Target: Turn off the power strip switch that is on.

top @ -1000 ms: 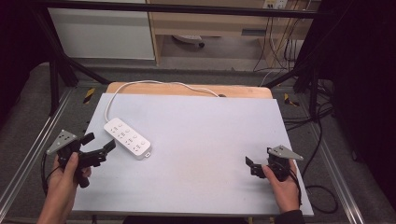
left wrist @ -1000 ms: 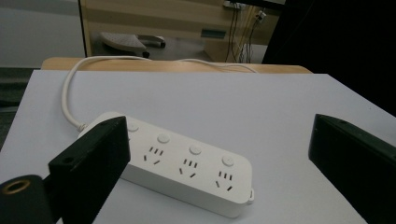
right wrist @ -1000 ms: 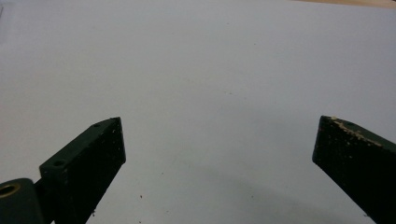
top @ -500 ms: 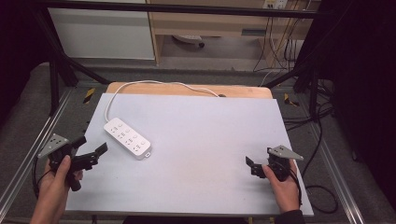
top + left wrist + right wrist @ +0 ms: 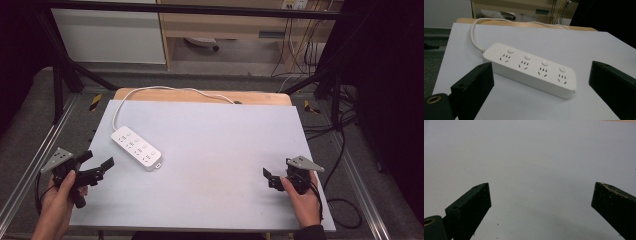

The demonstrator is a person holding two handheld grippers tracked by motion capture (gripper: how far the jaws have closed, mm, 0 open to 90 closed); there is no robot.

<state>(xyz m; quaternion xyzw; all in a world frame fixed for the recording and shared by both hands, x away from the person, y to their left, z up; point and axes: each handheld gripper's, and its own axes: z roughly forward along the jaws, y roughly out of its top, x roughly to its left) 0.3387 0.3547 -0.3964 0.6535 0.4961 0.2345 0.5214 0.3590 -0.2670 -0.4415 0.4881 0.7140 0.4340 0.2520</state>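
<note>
Left gripper (image 5: pixel 97 161) farther left; one power strip (image 5: pixel 136 147).

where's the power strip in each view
High view: the power strip lies left of centre on the table, ahead of the left gripper.
Left gripper view: power strip mid-frame, lying diagonally between the open jaws.
Right gripper view: not in it; bare table ahead of the jaws.
Shared landmark: the white cord running from the strip toward the table's far edge.
</note>
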